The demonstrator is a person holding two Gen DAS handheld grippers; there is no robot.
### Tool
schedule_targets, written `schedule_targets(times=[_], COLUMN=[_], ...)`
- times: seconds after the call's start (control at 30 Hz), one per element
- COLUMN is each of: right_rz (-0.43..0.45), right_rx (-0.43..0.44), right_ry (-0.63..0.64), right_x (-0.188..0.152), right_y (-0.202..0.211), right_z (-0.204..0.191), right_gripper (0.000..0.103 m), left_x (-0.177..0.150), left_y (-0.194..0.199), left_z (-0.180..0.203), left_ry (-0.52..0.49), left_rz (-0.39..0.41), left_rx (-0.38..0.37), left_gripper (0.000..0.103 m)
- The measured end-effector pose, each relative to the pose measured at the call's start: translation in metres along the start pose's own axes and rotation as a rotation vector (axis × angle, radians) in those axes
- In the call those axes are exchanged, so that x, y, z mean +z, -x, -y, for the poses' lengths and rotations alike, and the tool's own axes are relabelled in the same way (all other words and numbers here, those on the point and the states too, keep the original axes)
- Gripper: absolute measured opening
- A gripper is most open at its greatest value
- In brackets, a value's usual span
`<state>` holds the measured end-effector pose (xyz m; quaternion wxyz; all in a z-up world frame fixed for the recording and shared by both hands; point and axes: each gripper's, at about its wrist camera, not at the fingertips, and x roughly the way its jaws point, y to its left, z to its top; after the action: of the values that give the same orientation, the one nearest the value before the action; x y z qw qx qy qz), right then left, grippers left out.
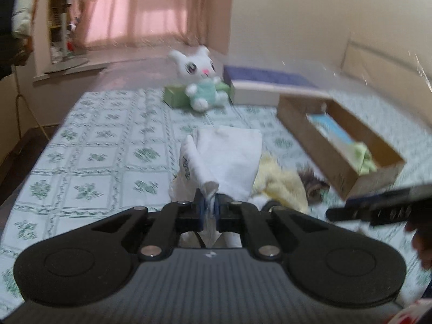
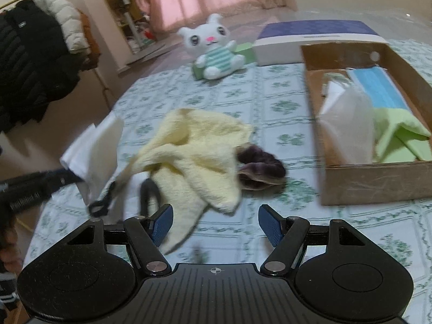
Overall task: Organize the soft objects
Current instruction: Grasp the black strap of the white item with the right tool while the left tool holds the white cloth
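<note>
Between closed left gripper (image 1: 210,210) fingers, crumpled white cloth (image 1: 229,156).

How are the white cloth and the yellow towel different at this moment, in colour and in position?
The white cloth is white and thin, while the yellow towel is pale yellow and fluffy. The white cloth is pinched in the left gripper and lifted; the yellow towel lies crumpled on the bed sheet, ungripped, in front of the open right gripper. Both are soft fabric outside the cardboard box.
</note>
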<state>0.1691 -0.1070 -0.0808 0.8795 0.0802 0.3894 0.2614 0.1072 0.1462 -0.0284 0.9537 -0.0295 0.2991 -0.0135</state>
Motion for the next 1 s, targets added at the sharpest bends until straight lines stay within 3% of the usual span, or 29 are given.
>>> schedule_targets(times=[0.3,0.43,0.53,0.67,0.73,0.8,1.0], right_rz=[-0.024,-0.058,-0.096,-0.068,-0.051,-0.058,-0.024], right_rx=[0.139,0.176,0.184,0.143,0.13,0.116,0.141], right_ry=[0.094,0.148,0.159,0.188,0.199,0.214,0.272], right_x=[-0.013,-0.024,-0.031,-0.035,-0.033,-0.031,-0.03], right_y=[-0.005,-0.019,-0.035,-0.048,-0.053,-0.059,-0.038], right_z=[-0.044,-0.063,-0.073,-0.083,-0.086,-0.087,-0.092], right_gripper=[0.07,0.047,0.046,0.043,0.021,0.01,0.003], left_x=[-0.007,-0.02,-0.028,-0.037,-0.04,-0.042,-0.045], left_y=[0.051,0.061,0.063,0.066,0.065,0.065,0.068], left_z=[-0.028,-0.04,-0.047,-0.052,-0.053,-0.053,-0.049], left_ry=[0.09,0.124,0.153,0.182,0.194,0.203,0.21], left_rz=[0.024,0.003,-0.012,-0.027,-0.037,-0.044,-0.05], left_rx=[0.127,0.159,0.173,0.182,0.183,0.186,0.187], left_gripper=[0.007,0.007,0.007,0.007,0.007,0.007,0.007])
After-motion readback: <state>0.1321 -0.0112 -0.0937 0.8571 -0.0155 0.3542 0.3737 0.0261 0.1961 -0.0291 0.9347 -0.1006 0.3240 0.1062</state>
